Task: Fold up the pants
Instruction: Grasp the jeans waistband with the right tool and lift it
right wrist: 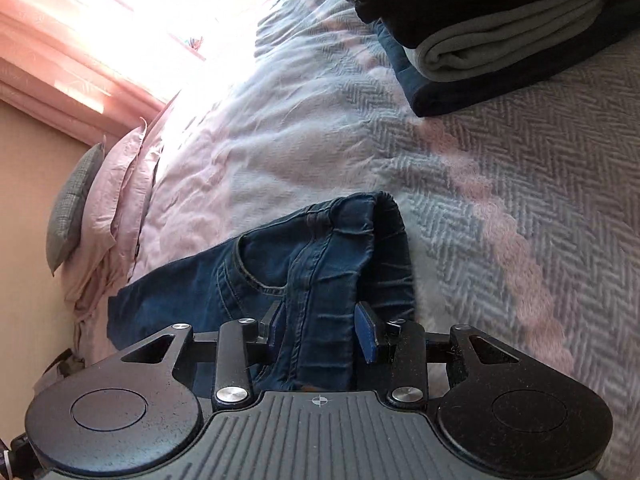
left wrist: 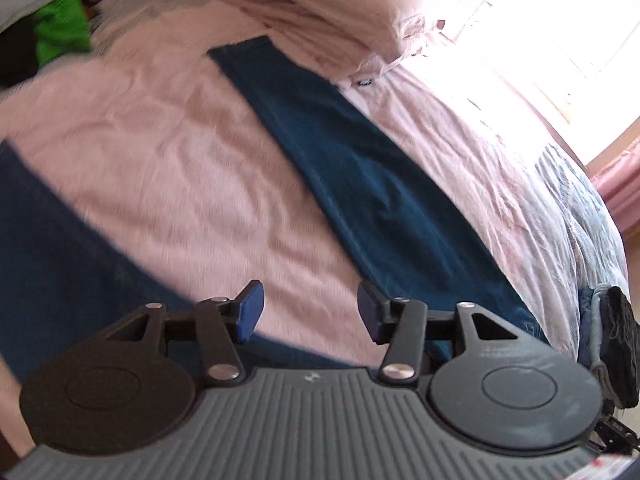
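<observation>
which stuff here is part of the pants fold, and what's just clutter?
In the job:
- blue jeans, waist end pinched in the right tongs
- jeans leg flat on the bed
- left tongs, open, empty

Lying about:
- stack of folded clothes
- pillows
- green cloth
- bedspread

A bed [left wrist: 168, 168] covered in pale pink wrinkled bedding filled both views, with a grey-and-pink herringbone blanket [right wrist: 520, 184] laid over one part and pink pillows [right wrist: 116, 200] plus a grey cushion [right wrist: 70, 208] at the head against a beige wall [right wrist: 32, 200]. Strong daylight entered through a window [left wrist: 560, 40] beside a pink curtain [right wrist: 60, 40], overexposing that area. A blurred green object [left wrist: 60, 28], possibly clothing, lay beyond the bed.
</observation>
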A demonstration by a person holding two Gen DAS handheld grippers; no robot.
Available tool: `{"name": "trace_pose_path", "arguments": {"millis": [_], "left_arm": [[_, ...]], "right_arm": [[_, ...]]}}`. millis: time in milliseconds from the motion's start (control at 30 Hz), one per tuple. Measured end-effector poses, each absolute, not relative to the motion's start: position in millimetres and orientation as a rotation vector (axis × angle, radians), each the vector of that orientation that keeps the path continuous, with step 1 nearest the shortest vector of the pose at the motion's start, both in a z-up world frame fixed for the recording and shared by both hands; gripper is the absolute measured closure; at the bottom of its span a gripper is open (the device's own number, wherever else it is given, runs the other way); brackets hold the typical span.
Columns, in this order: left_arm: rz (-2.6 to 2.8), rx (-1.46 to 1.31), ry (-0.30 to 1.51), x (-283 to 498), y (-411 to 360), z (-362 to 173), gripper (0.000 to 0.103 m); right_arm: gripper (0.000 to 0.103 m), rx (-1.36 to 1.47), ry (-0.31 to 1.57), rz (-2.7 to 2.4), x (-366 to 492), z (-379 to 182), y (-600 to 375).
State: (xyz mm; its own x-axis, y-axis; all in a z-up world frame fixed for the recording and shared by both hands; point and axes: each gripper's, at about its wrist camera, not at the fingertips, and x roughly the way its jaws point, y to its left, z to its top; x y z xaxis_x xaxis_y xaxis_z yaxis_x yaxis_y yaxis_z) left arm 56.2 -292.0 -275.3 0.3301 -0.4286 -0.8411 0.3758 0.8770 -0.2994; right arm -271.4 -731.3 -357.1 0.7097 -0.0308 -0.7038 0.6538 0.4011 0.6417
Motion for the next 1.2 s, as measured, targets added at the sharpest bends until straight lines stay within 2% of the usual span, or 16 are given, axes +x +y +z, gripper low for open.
{"name": "trace_pose_path", "arguments": {"millis": [233, 267, 300, 333, 500, 533, 633, 700, 733, 767, 833, 1067, 1133, 1167, 1200], "left_arm": [[-0.424, -0.087, 1.131, 7.3, -285.4, -266.6, 0.057], [-0.413, -0.086, 1.131, 2.4, -284.1, -265.0, 0.057], [-0.401, -0.085, 1.129, -0.8, -282.9, -263.4, 0.057], [-0.393, -0.085, 1.128, -3.1, -281.6, -261.9, 0.057], [-0.367, -0.069, 1.102, -8.7, -276.2, -252.0, 0.057], [-0.364, -0.065, 1.096, -9.1, -275.4, -250.6, 0.057], [-0.365, -0.062, 1.108, -10.6, -274.3, -251.8, 0.057], [-0.365, -0.048, 1.112, -13.0, -274.3, -252.2, 0.057], [-0.367, -0.048, 1.111, -14.5, -273.7, -251.5, 0.057], [-0.372, -0.053, 1.111, -15.4, -272.3, -250.9, 0.057], [-0.367, -0.062, 1.121, -16.8, -270.1, -251.2, 0.056], [-0.367, -0.096, 1.122, -25.5, -263.6, -247.5, 0.057], [-0.369, -0.098, 1.122, -30.1, -260.9, -246.3, 0.056], [-0.367, -0.097, 1.122, -32.4, -259.4, -245.5, 0.056], [-0.368, -0.096, 1.122, -34.8, -257.7, -244.5, 0.056]], "right_arm": [[0.067, 1.25, 0.621, -0.416, -267.0, -405.7, -773.7], [0.071, 1.284, 0.59, -0.394, -267.6, -408.7, -775.6], [0.078, 1.3, 0.565, -0.373, -267.4, -409.7, -776.8], [0.103, 1.308, 0.548, -0.356, -266.5, -410.2, -778.5], [0.103, 1.126, 0.393, -0.346, -272.1, -362.9, -773.9], [0.103, 1.124, 0.406, -0.384, -273.7, -366.7, -775.9], [0.103, 1.224, 0.595, -0.51, -268.9, -411.1, -790.2], [0.094, 1.26, 0.593, -0.507, -273.2, -410.9, -792.6], [0.083, 1.25, 0.59, -0.497, -276.4, -400.4, -789.9], [0.066, 1.242, 0.585, -0.448, -281.9, -391.0, -784.9], [0.057, 1.244, 0.588, -0.345, -298.0, -378.4, -770.5], [0.058, 1.309, 0.799, -0.143, -334.0, -397.3, -687.9], [0.058, 1.261, 0.791, -0.157, -332.7, -400.5, -679.3], [0.062, 1.258, 0.787, -0.163, -328.3, -401.8, -678.8], [0.077, 1.257, 0.778, -0.153, -325.1, -400.3, -678.1]]}}
